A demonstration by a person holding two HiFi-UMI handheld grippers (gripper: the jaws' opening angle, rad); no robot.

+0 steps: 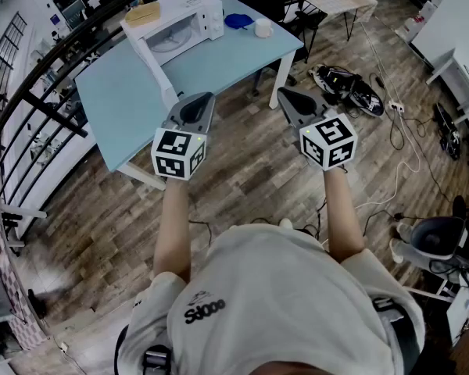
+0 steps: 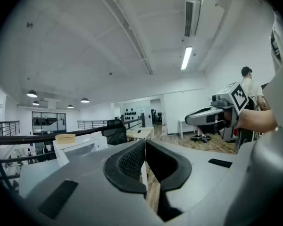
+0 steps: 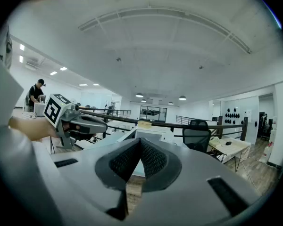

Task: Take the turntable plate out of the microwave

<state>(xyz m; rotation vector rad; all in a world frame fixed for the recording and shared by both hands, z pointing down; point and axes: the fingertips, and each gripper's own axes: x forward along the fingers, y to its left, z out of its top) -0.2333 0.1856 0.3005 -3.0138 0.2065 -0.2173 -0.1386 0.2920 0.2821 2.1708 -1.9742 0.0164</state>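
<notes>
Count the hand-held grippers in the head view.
2. The left hand-held gripper is centre-left, the right hand-held gripper centre-right, both shut and empty, pointed toward the blue table. None seems hidden.

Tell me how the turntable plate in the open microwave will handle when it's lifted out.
The turntable plate looks like a thin pale disc, so it is probably rigid, smooth and slippery to grip. It is likely breakable if knocked against the microwave opening.

The head camera looks steeply down at the table (image 1: 133, 92). Both gripper cameras sit just behind their jaws, facing almost level (all views share the microwave (image 1: 176, 26)).
</notes>
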